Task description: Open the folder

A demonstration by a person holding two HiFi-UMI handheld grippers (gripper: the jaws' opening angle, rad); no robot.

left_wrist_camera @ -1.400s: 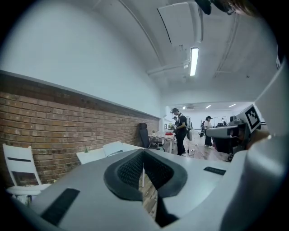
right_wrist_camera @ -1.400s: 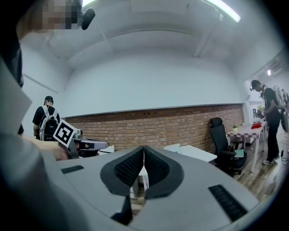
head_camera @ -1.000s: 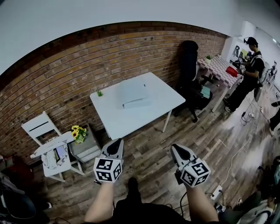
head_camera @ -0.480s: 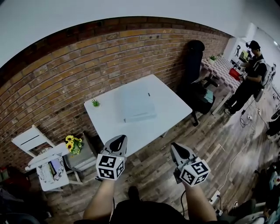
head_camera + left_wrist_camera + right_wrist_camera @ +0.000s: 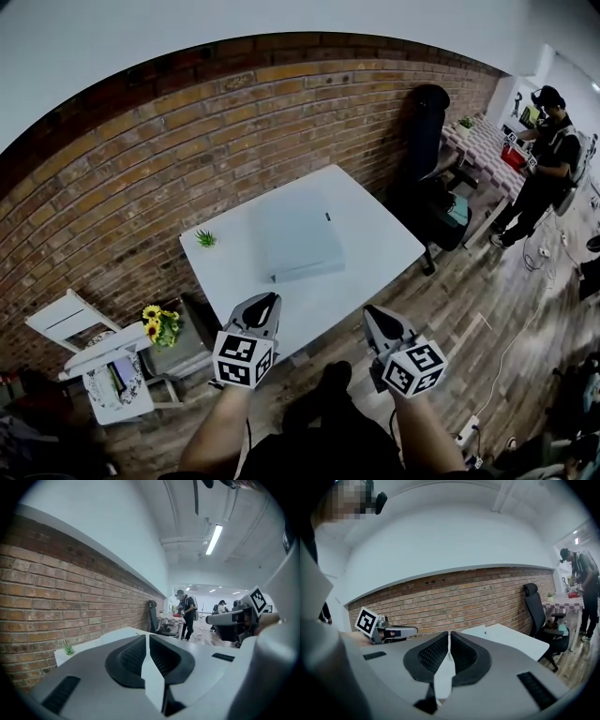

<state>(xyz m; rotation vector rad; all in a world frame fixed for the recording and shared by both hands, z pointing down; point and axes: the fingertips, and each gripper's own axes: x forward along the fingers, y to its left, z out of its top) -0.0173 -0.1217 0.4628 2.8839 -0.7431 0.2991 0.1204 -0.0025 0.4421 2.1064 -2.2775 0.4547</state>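
A pale blue-grey folder (image 5: 296,234) lies shut and flat on the white table (image 5: 375,234), towards the brick wall. My left gripper (image 5: 266,302) hangs at the table's near edge, short of the folder, its jaws shut with nothing between them. My right gripper (image 5: 374,316) hovers just off the near right edge, jaws shut and empty too. In the left gripper view the fingertips (image 5: 148,636) meet, the table pale beyond them. In the right gripper view the fingertips (image 5: 449,633) meet as well, with the table (image 5: 511,639) ahead.
A small green plant (image 5: 205,238) stands at the table's left corner. A black office chair (image 5: 428,178) sits right of the table. A white chair (image 5: 70,323) and a stool with sunflowers (image 5: 159,323) stand at the left. A person (image 5: 548,155) works at a far table.
Both grippers have moved forward to the table's near edge, and the table and folder now appear closer and larger. Both stay shut.
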